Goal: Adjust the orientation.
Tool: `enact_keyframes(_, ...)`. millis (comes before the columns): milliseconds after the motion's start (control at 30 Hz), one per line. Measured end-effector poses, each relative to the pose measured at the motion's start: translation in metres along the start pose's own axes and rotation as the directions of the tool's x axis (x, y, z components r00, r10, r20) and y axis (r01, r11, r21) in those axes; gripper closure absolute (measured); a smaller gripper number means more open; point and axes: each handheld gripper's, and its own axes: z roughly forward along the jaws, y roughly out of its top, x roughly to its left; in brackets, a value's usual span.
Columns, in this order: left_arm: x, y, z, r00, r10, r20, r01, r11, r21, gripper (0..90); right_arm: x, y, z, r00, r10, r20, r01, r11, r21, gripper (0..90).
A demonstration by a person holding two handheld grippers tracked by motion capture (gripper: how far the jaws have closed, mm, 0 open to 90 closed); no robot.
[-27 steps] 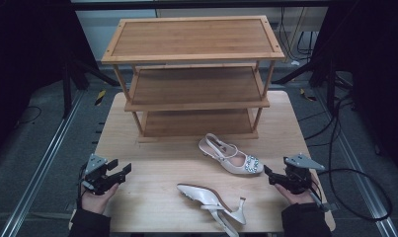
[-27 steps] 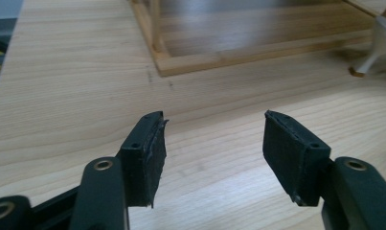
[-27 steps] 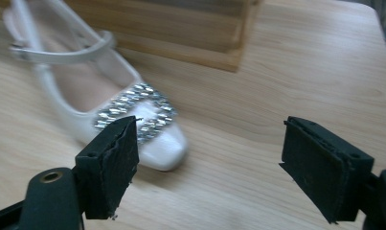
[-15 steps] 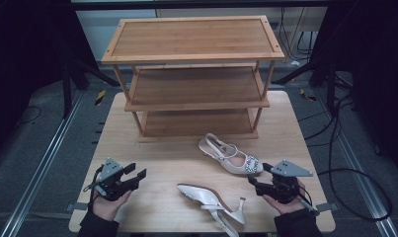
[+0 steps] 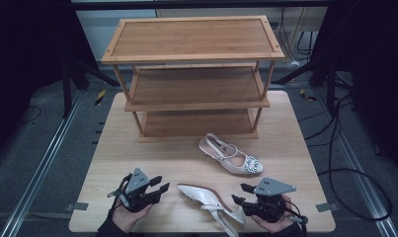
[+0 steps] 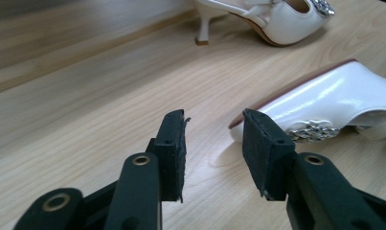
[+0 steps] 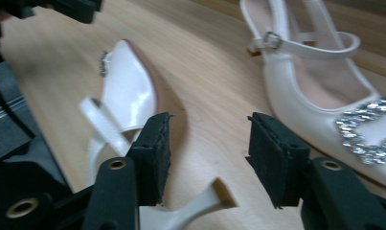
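Both grippers flank the near slingback pump (image 5: 206, 200), lying on its side at the table's (image 5: 112, 148) front edge. Left gripper (image 5: 154, 187) and right gripper (image 5: 240, 193) gape, grasping nothing. Best pinch toe and heel together, lifting level toward the 3-tier shoe rack (image 5: 196, 89).

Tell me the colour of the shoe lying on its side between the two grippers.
Glossy white shoe with a sparkly silver buckle; clearest in the left gripper view.

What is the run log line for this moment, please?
left gripper: open, beside toe | right gripper: open, at heel | near shoe: on its side, not held
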Motion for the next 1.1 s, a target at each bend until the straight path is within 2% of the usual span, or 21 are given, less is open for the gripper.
enact_keyframes(67,-0.002,0.0,0.002,1.0,0.005,0.005,-0.005,1.0,0.003,60.9,0.003,0.0,0.0,0.9999,-0.004,-0.014,0.004,1.0,0.001,51.3)
enact_keyframes(100,-0.004,0.0,0.004,0.9999,0.013,0.002,-0.013,0.9999,0.009,61.5,0.009,-0.001,0.001,0.999,-0.017,-0.04,0.017,1.0,-0.001,53.6)
enact_keyframes(167,-0.006,0.0,0.007,0.9998,0.019,0.005,-0.019,0.9996,0.019,62.2,0.015,-0.001,0.003,0.9979,-0.027,-0.06,0.027,1.0,0.002,55.4)
enact_keyframes(300,-0.009,-0.001,0.012,0.9996,0.027,0.01,-0.027,0.9992,0.03,64.6,0.025,-0.003,0.011,0.9935,-0.054,-0.1,0.057,0.998,0.026,57.7)
enact_keyframes(467,-0.011,0.0,0.014,0.9994,0.029,0.019,-0.03,0.9992,0.027,67.1,0.034,-0.007,0.022,0.9911,-0.082,-0.105,0.09,0.993,0.071,62.8)
enact_keyframes(500,-0.011,0.0,0.014,0.9994,0.029,0.019,-0.03,0.9992,0.027,67.2,0.034,-0.007,0.022,0.9911,-0.082,-0.105,0.09,0.993,0.071,62.8)
enact_keyframes(533,-0.012,0.0,0.015,0.9993,0.03,0.021,-0.031,0.999,0.031,67.6,0.035,-0.008,0.025,0.992,-0.091,-0.087,0.099,0.992,0.084,66.5)
enact_keyframes(600,-0.012,0.0,0.015,0.9992,0.032,0.024,-0.033,0.9989,0.032,68.1,0.034,-0.008,0.027,0.9917,-0.086,-0.096,0.094,0.992,0.085,71.9)
enact_keyframes(800,-0.014,0.003,0.025,0.9987,0.04,0.032,-0.041,0.9983,0.041,69.1,0.03,-0.007,0.027,0.9912,-0.09,-0.096,0.098,0.992,0.075,77.9)
enact_keyframes(867,-0.015,0.006,0.03,0.9988,0.039,0.03,-0.04,0.9988,0.028,69.9,0.027,-0.007,0.027,0.9919,-0.087,-0.092,0.095,0.992,0.079,79.8)
enact_keyframes(1100,-0.014,0.016,0.034,0.9984,0.044,0.036,-0.044,0.9991,0.0,69.5,0.015,-0.007,0.027,0.9934,-0.033,-0.11,0.041,0.996,0.074,80.9)
